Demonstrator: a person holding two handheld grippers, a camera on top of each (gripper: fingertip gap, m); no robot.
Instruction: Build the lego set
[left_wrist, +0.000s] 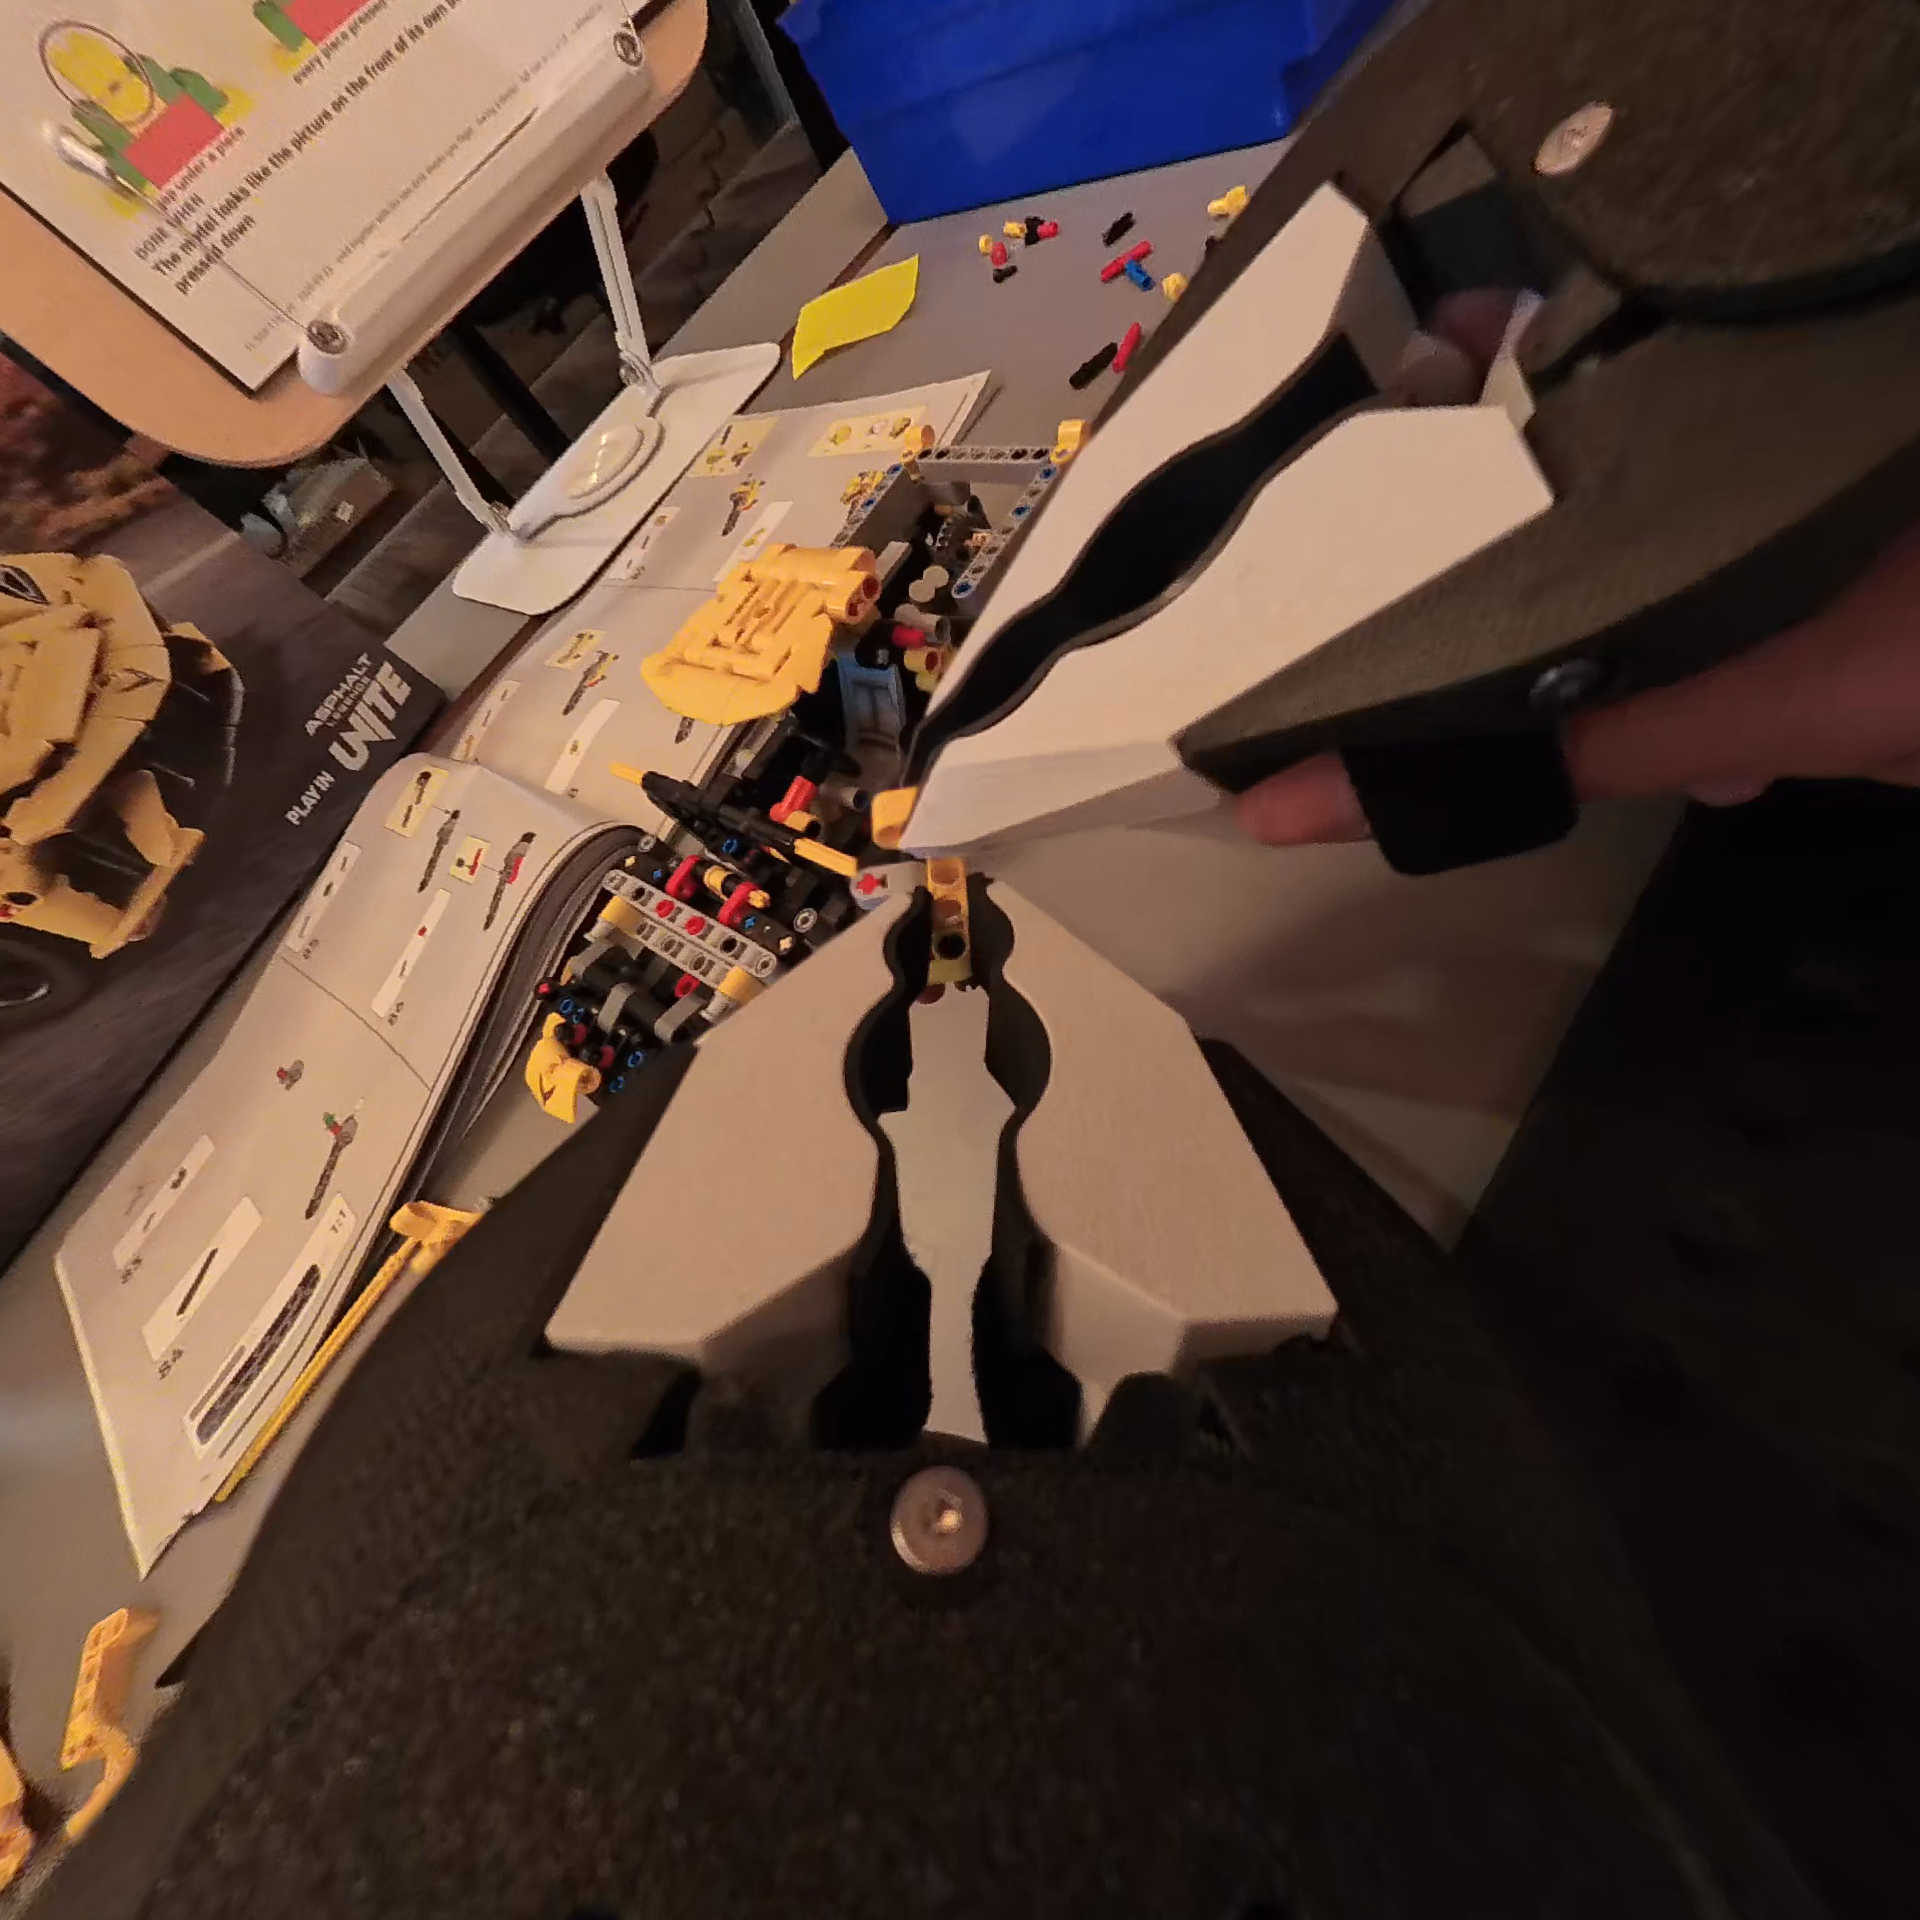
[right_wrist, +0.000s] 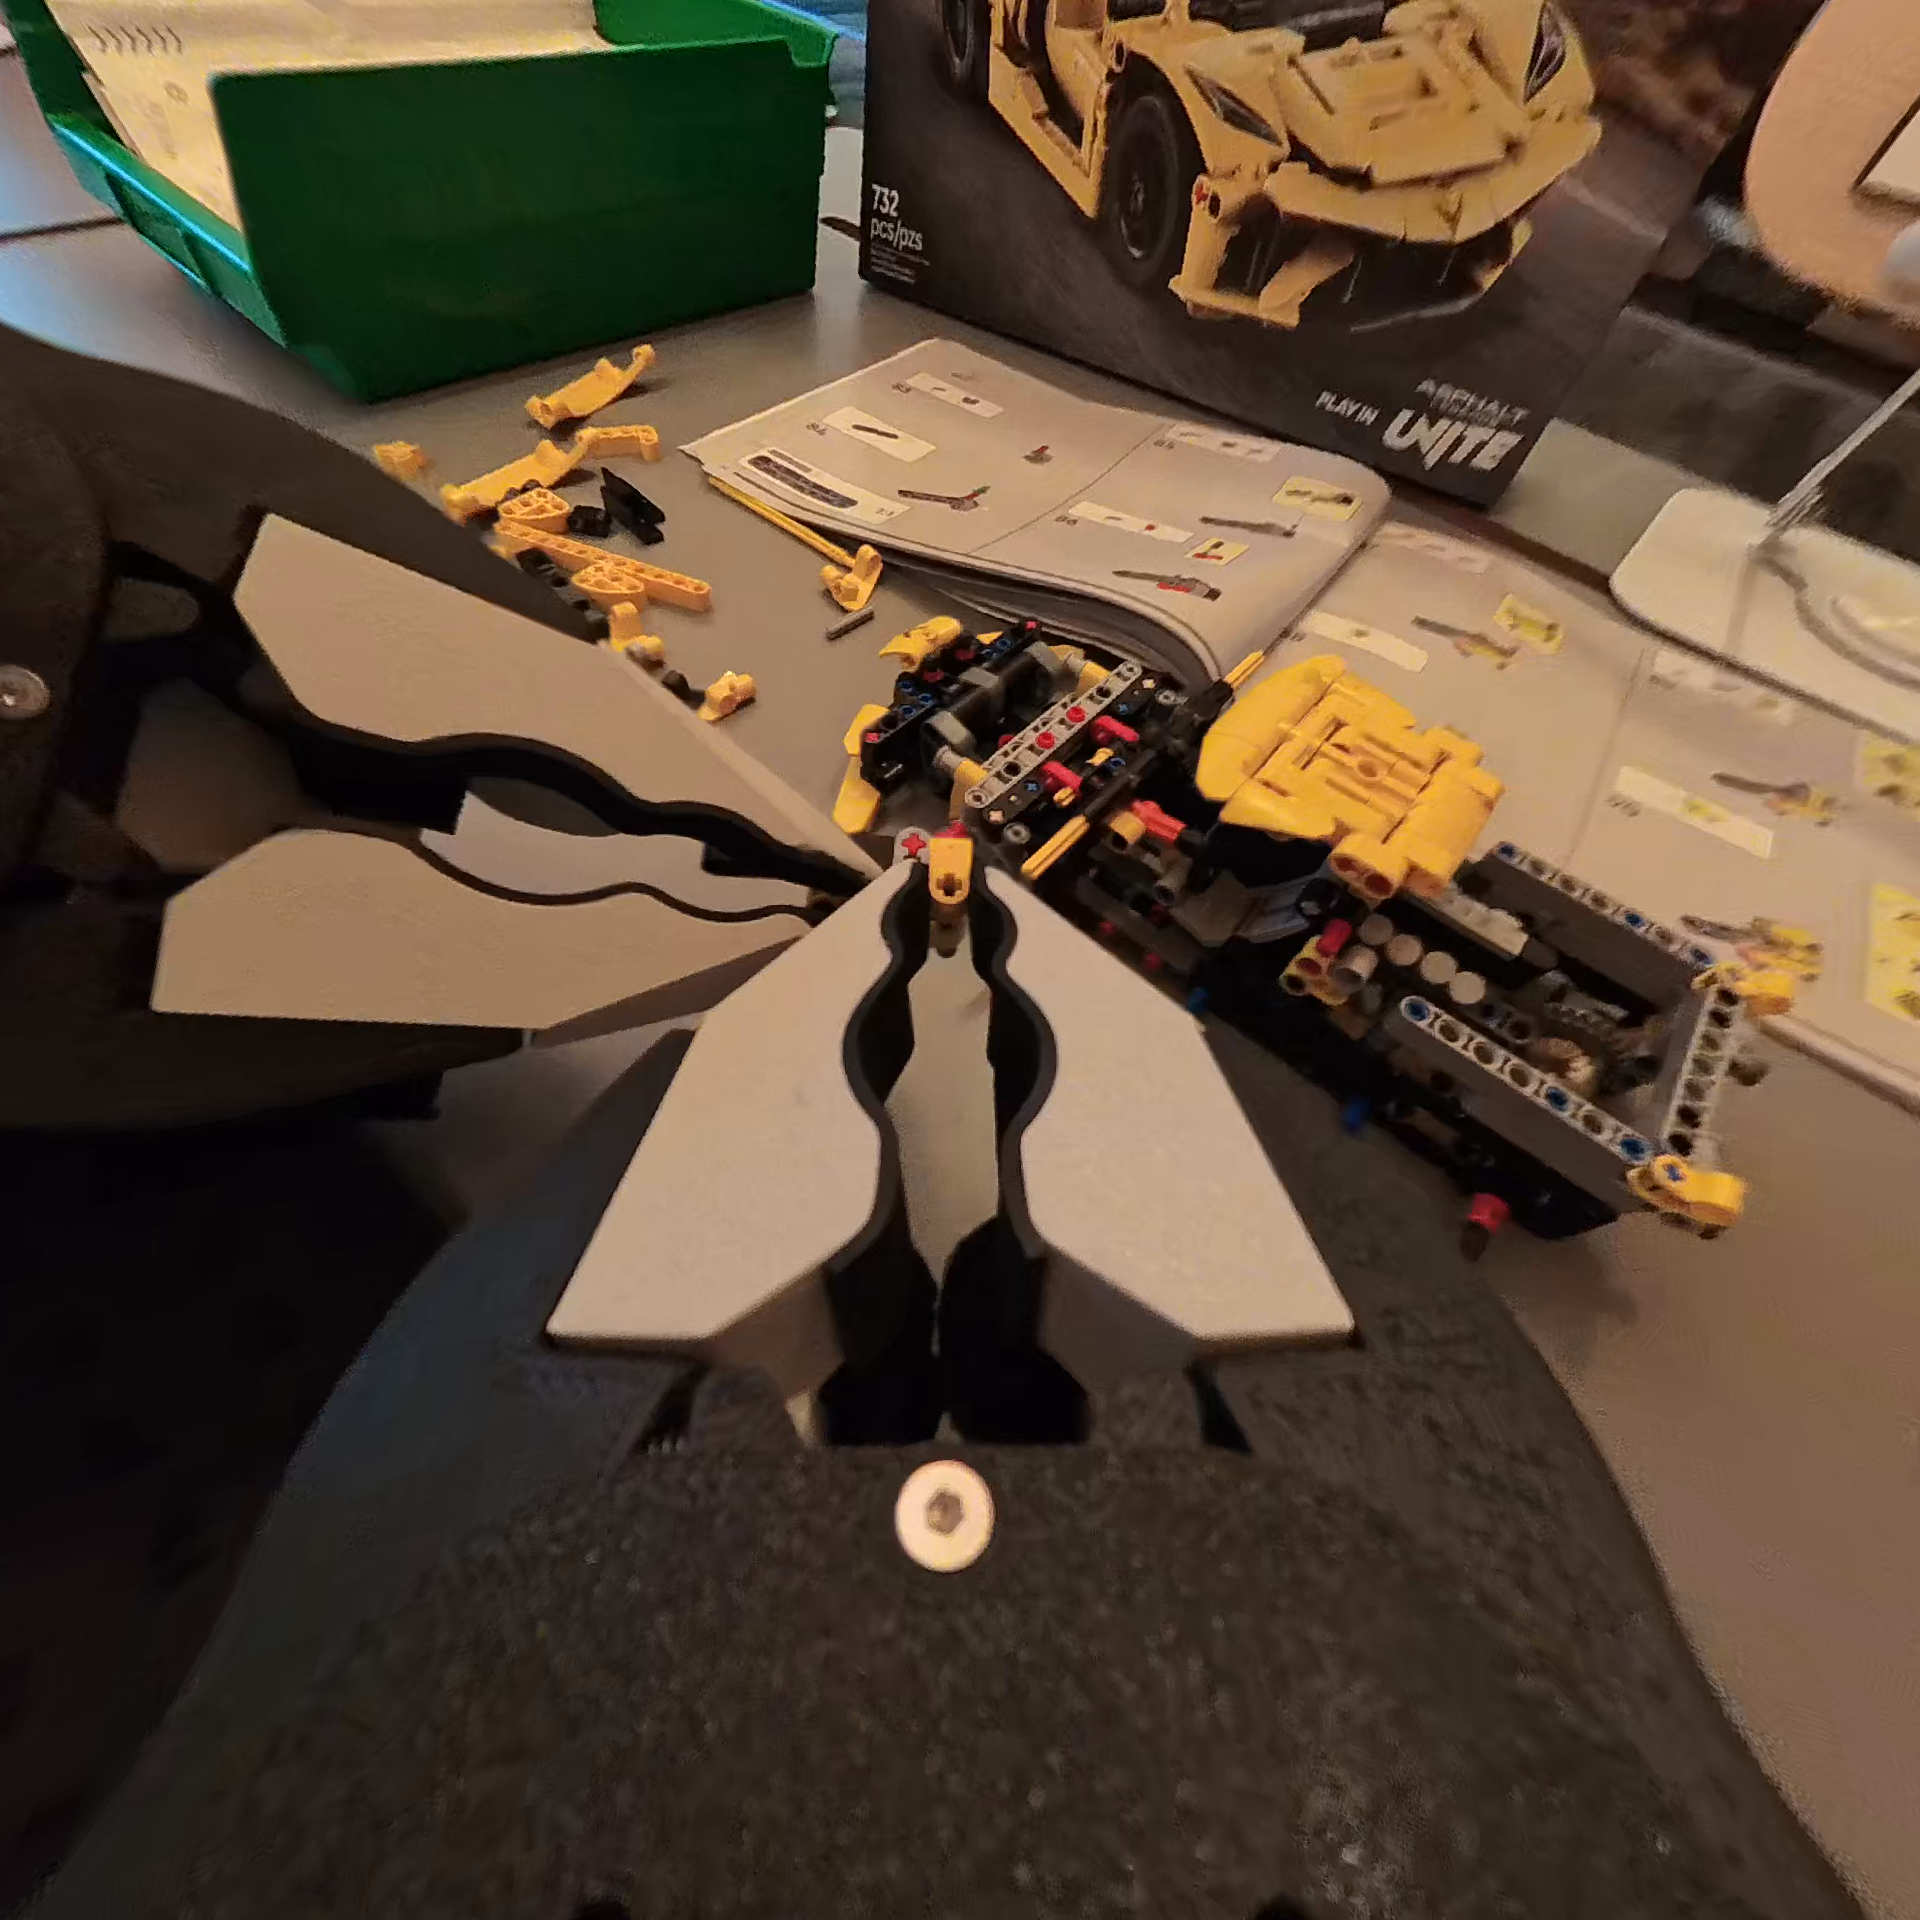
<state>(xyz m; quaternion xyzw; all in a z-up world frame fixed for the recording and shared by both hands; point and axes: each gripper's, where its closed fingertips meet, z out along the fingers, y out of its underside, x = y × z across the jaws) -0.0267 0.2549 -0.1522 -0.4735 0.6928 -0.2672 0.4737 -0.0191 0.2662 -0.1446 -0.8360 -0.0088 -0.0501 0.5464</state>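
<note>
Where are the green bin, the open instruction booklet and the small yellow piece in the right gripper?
green bin (right_wrist: 520, 208), right wrist view, front wall.
instruction booklet (right_wrist: 1039, 468), right wrist view, left open page.
yellow piece (right_wrist: 950, 871), right wrist view, its upper end.

grey table (right_wrist: 1714, 1455) bears manual (right_wrist: 1039, 499), box (right_wrist: 1299, 260), green bin (right_wrist: 499, 208), loose pieces (right_wrist: 582, 520)

The dark box (right_wrist: 1247, 312) carries printing I will not repeat: small white numerals with a short word under them at the left edge of its front, and a white logo in bold capitals with smaller words beside it near the lower right corner. The open booklet (right_wrist: 1039, 499) has small dark numerals next to its drawings, probably too blurred to read. The white sheet (left_wrist: 312, 156) clipped to the stand (left_wrist: 613, 457) bears several lines of black print under coloured drawings.
</note>
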